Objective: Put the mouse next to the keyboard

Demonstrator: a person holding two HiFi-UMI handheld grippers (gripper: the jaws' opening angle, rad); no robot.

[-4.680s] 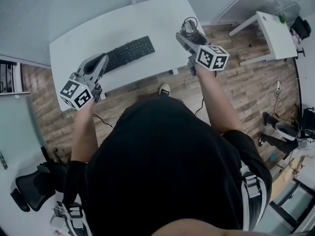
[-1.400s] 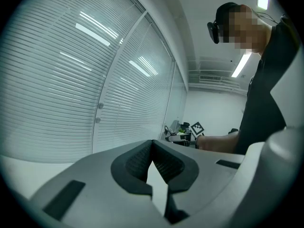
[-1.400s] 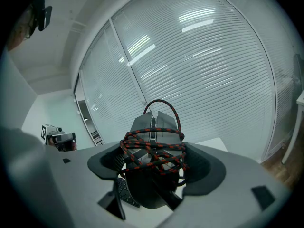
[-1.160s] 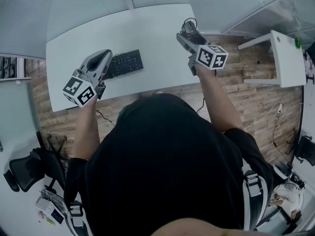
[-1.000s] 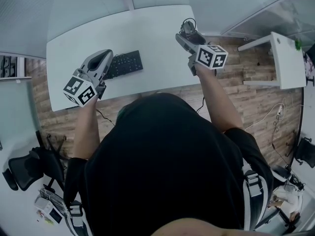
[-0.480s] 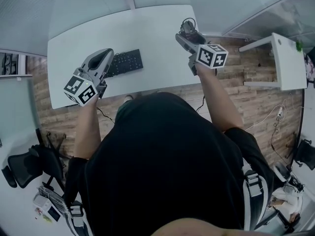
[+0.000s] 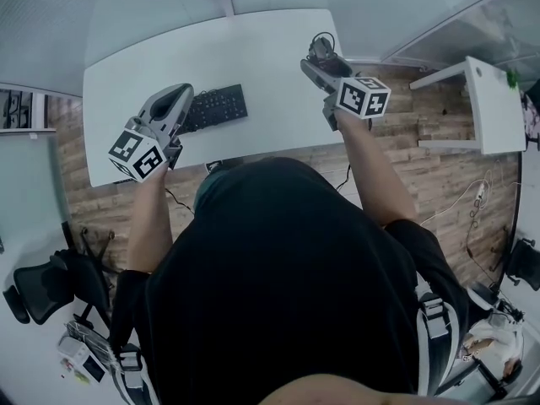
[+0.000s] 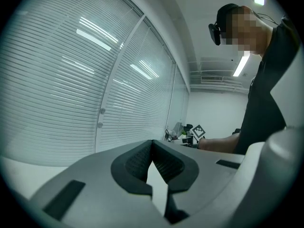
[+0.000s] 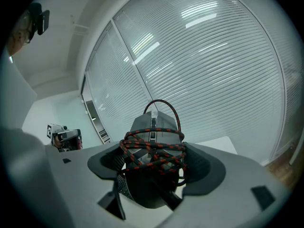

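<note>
While the right gripper (image 7: 321,56) is pinching the cord-wrapped mouse (image 9: 151,127) above the right edge of the counter (image 7: 253,49), the left gripper (image 7: 175,99), jaws pressed together and empty, is hovering over the left end of the keyboard (image 7: 218,105).

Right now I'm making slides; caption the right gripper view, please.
Right gripper holds a grey mouse, bound in its red-and-black cord, before window blinds.

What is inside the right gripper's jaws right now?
A grey mouse wrapped in red-and-black cable, clamped by the right gripper. Its rear half is covered by the jaws and cable.
</note>
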